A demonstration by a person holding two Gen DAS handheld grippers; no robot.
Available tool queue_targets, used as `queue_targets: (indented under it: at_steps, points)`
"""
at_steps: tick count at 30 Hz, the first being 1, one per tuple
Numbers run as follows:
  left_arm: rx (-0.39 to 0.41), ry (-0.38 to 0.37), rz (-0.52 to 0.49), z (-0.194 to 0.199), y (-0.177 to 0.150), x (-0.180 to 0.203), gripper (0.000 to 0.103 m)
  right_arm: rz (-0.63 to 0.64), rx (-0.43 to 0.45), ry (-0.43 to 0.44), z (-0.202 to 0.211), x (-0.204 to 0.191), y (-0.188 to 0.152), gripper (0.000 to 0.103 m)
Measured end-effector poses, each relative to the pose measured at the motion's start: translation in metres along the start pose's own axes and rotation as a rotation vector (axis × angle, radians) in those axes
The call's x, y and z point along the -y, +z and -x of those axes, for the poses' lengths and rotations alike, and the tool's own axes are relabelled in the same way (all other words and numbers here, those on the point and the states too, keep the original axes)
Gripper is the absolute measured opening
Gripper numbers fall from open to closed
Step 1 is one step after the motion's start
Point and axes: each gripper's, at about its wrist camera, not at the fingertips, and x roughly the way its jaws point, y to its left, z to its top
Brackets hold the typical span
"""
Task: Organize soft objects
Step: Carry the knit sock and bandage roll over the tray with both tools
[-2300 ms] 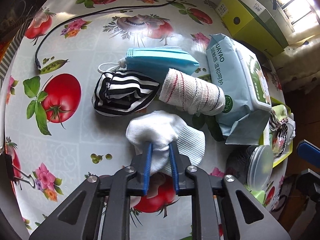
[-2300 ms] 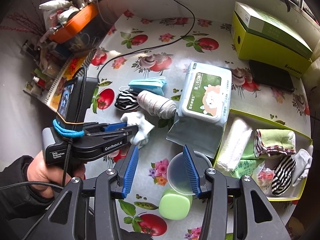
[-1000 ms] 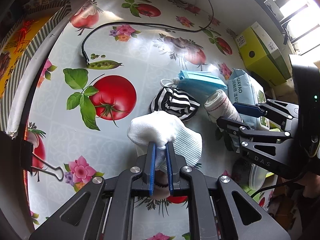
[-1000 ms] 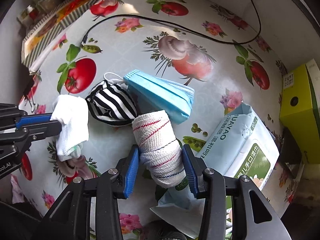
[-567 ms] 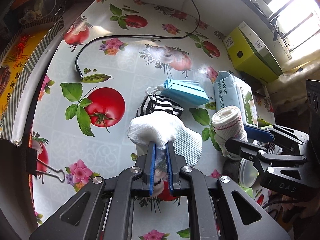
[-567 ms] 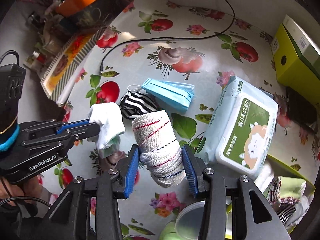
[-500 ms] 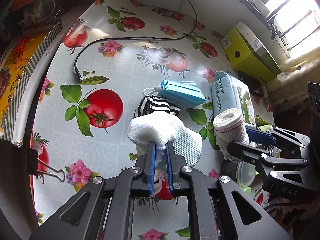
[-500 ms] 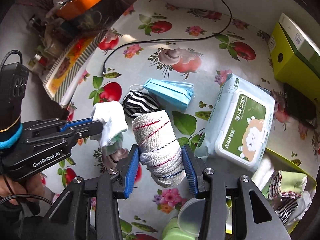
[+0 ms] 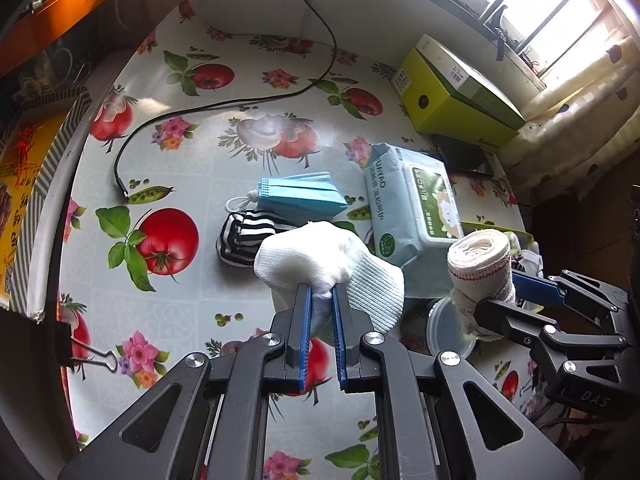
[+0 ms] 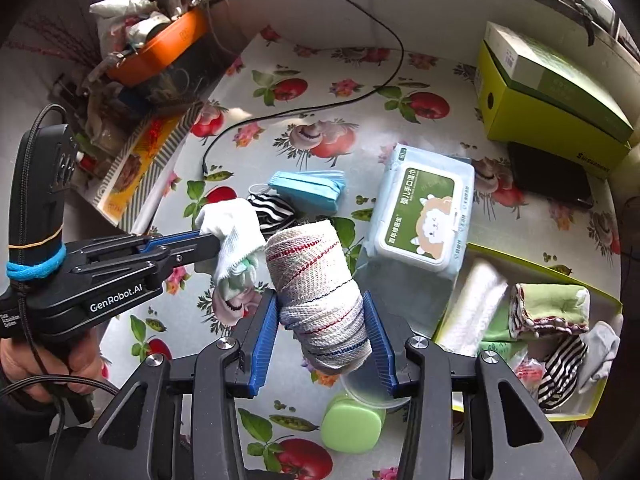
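Rolled cloth (image 10: 320, 292) clamped lengthwise in right gripper (image 10: 322, 338), nearer tray (image 10: 596, 412); white sock (image 9: 324, 264) pinched tight in left gripper (image 9: 320, 320).

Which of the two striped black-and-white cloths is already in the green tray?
The striped cloth at the tray's right end, beside a white sock. The other striped cloth lies on the table by the blue mask.

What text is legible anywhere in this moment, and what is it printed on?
"GenRobot.AI": side of the black left tongs.
"DAS": body of the black right tongs.
"Data Acquisition System": left tongs' handle, barely legible.
Pale blue wet-wipes pack: Chinese characters, plus letters ending "UYAO".
Yellow-green cardboard box: lettering too blurred to read.
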Motion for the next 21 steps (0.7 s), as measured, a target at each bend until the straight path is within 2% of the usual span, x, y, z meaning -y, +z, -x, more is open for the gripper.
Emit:
queue_targets:
  at_steps: [7,21]
  points:
    - [-0.006,-0.026,-0.048,0.004,-0.003,0.023,0.01,-0.031,0.021,-0.014,0.019,0.01,-0.016,0.042]
    - [-0.018,-0.037,-0.119,0.004,0.0,0.054,0.011,-0.095,0.04,-0.019,0.029,0.032,-0.03,0.042]
